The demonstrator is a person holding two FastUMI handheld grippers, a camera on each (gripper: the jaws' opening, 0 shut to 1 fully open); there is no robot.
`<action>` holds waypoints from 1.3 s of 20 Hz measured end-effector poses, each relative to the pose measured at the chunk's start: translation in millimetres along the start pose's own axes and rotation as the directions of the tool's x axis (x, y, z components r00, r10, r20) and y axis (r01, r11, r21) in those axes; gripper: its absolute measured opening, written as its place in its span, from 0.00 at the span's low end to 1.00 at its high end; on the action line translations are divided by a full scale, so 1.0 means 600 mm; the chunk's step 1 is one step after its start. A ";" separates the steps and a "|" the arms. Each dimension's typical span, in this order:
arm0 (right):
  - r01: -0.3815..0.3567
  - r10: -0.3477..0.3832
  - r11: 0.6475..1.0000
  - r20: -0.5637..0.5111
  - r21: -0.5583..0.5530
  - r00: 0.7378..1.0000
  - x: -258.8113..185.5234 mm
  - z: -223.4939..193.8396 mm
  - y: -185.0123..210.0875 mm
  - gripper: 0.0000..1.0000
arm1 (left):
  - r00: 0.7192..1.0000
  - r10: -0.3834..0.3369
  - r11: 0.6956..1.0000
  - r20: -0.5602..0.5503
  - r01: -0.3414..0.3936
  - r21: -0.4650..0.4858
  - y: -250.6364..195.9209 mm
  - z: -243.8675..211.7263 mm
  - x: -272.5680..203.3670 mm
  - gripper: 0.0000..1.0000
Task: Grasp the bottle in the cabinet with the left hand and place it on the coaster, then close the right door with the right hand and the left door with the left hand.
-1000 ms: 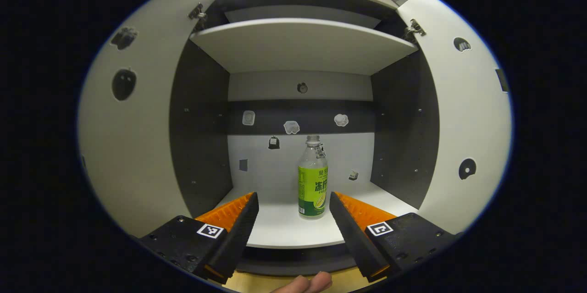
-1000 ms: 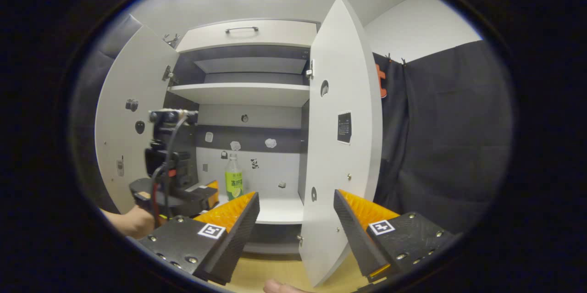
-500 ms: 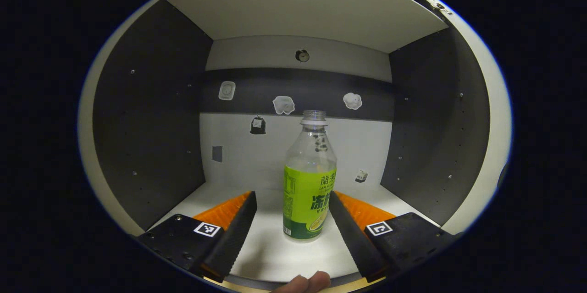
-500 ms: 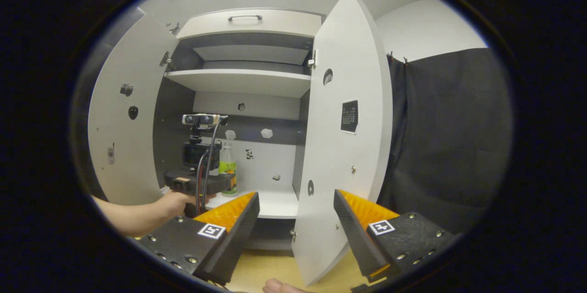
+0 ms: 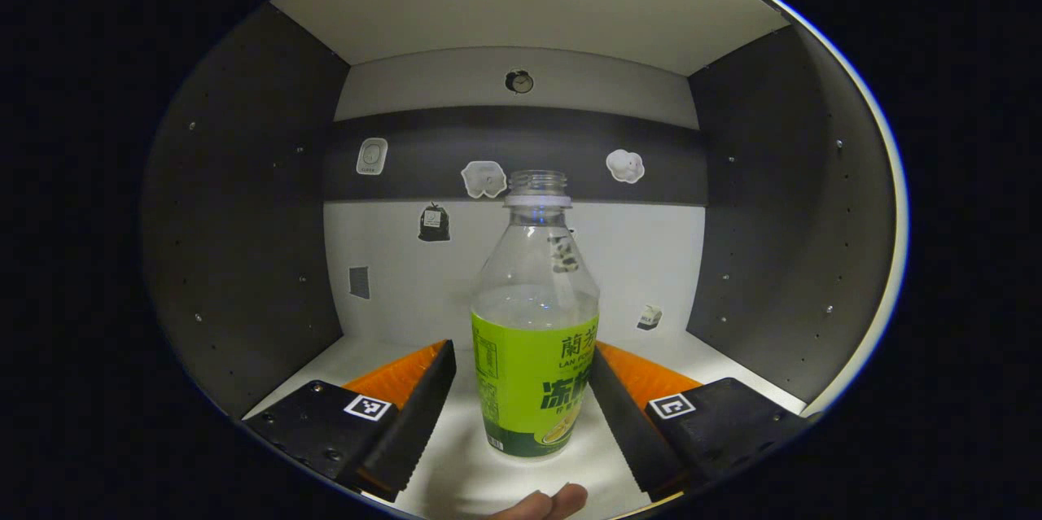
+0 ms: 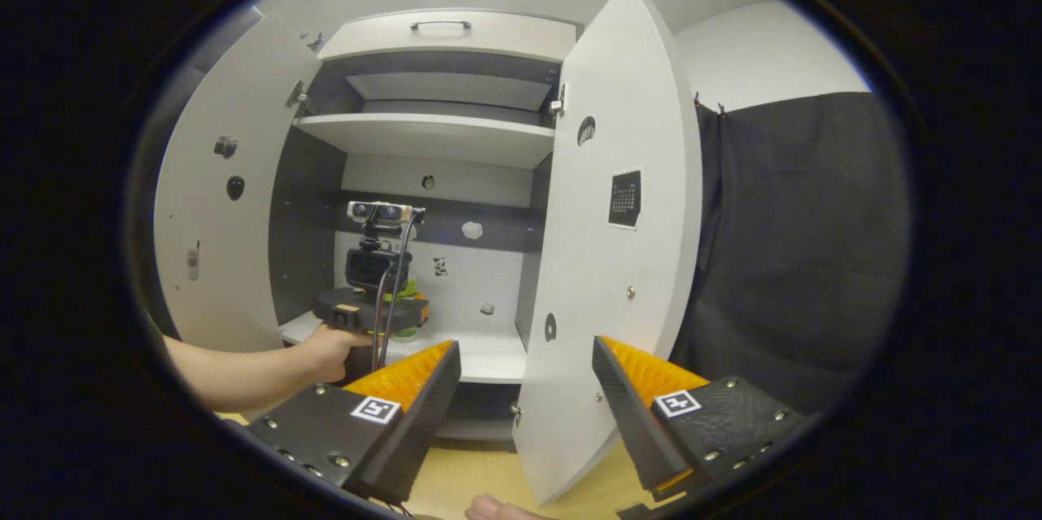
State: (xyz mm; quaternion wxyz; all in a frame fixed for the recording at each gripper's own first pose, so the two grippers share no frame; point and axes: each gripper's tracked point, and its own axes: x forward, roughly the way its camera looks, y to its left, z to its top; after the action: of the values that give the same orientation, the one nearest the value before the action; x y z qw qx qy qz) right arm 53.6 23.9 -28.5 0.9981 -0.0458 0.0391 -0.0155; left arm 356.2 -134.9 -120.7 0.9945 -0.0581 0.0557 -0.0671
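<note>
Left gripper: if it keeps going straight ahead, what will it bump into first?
Most likely the bottle. It stands upright on the cabinet shelf, between the open fingers of the left gripper. Neither finger seems to touch it yet, though depth is hard to judge.

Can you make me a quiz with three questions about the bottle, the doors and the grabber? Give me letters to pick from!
1. Where does the bottle stand?
A. on the cabinet's bottom shelf
B. on the floor
C. on the top shelf

2. What colour is the bottle's label?
A. red
B. green
C. blue

3. How are the left gripper's fingers?
A. shut with nothing between them
B. open, one on each side of the bottle
C. squeezing the right door

Answers:
1 A, it stands upright on the white shelf.
2 B, a bright green band wraps its lower half.
3 B, a gap shows beside the left finger.
</note>
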 end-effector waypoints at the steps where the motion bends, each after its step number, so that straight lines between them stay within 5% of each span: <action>1: 0.005 -0.005 1.000 -0.003 -0.002 1.000 -0.003 -0.003 -0.004 0.98 | 1.000 -0.016 1.000 0.003 0.016 -0.007 -0.005 0.000 0.004 0.98; 2: 0.012 -0.012 1.000 -0.006 -0.002 1.000 -0.006 -0.006 -0.008 0.98 | 0.999 -0.039 0.999 0.003 0.039 -0.004 -0.014 0.001 0.006 0.95; 3: 0.018 -0.018 1.000 -0.009 0.000 1.000 -0.009 -0.008 -0.012 0.98 | 1.000 -0.019 1.000 0.008 0.019 0.013 -0.006 0.002 0.008 0.80; 14: 0.034 -0.034 0.998 -0.004 0.044 0.999 -0.050 -0.008 -0.038 0.98 | 0.998 -0.062 0.998 -0.023 0.062 -0.010 -0.025 0.022 -0.046 0.75; 26: -0.042 0.039 0.990 0.027 0.136 0.999 -0.114 -0.016 -0.045 0.98 | 0.993 -0.077 0.997 0.093 0.075 0.024 -0.030 0.059 -0.320 0.75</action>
State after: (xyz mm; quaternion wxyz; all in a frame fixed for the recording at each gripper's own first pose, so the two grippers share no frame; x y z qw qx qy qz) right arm -16.0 -1.3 -30.4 0.9994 0.0234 0.0268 0.0026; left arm 169.1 -122.1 -63.8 0.9933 -0.0529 0.0058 -0.1028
